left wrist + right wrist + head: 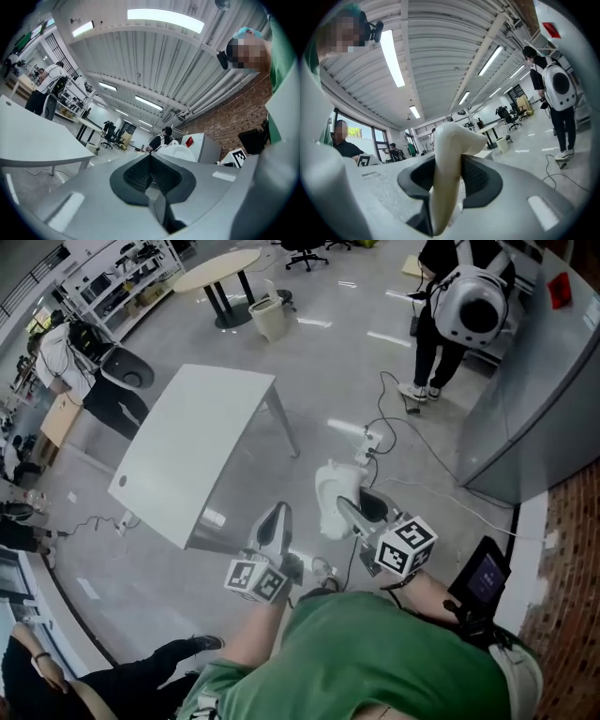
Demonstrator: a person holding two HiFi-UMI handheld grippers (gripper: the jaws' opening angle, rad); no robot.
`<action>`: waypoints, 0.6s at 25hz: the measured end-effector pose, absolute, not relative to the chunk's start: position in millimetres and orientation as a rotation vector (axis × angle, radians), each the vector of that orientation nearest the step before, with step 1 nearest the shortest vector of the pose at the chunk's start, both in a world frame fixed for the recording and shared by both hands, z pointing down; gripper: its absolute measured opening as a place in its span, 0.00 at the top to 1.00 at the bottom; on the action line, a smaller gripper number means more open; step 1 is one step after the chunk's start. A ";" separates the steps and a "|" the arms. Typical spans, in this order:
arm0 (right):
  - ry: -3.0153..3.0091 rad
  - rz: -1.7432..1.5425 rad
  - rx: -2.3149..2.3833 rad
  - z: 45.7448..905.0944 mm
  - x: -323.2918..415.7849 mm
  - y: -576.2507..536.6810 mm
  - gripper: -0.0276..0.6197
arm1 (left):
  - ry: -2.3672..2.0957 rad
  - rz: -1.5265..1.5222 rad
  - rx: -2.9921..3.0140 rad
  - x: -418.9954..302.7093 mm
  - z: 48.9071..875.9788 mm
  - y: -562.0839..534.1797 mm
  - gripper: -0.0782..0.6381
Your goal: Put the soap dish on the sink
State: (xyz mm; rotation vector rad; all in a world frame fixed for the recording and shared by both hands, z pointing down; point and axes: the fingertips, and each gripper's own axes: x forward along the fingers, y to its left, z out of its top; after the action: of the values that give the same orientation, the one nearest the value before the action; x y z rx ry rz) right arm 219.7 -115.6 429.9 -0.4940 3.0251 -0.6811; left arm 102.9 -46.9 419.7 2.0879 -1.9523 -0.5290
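Note:
My right gripper (349, 508) is shut on a cream-white soap dish (329, 493), held in the air over the grey floor in front of me. In the right gripper view the soap dish (449, 150) stands on edge between the dark pads (480, 180) and rises past the jaw tips. My left gripper (276, 518) hangs beside it to the left, its jaws together with nothing in them. In the left gripper view the left gripper (151, 163) points level across the room, and the white dish (177, 151) shows beyond its tips.
A white table (192, 451) stands ahead to the left. A grey cabinet (548, 399) and a brick wall (572, 577) lie to the right. A person with a white backpack (469, 301) stands far ahead. Cables (412, 442) trail over the floor.

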 end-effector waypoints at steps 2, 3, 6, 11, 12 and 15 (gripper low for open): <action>3.035 -0.672 -0.466 434.3 198.7 -125.3 0.74 | -1.970 -0.541 2.077 83.8 425.7 -54.7 0.89; 3.041 -0.667 -0.449 436.8 186.9 -129.9 0.74 | -1.981 -0.547 2.069 73.2 428.6 -58.1 0.89; 3.062 -0.650 -0.399 436.2 149.4 -137.7 0.74 | -2.011 -0.563 2.051 39.7 428.4 -62.0 0.89; 3.086 -0.635 -0.311 430.6 87.9 -133.6 0.74 | -2.079 -0.581 1.993 -18.0 426.4 -47.9 0.89; 3.088 -0.631 -0.290 430.9 76.7 -132.3 0.74 | -2.095 -0.587 1.979 -28.5 427.9 -44.7 0.89; 3.090 -0.625 -0.242 429.7 43.7 -133.8 0.74 | -2.128 -0.598 1.951 -56.2 428.7 -41.0 0.89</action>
State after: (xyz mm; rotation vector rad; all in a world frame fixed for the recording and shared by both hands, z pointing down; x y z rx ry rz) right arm 43.7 -133.8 429.7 -0.2416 3.0901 -0.6246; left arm -56.2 -41.0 428.7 1.9511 -2.1280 -0.5977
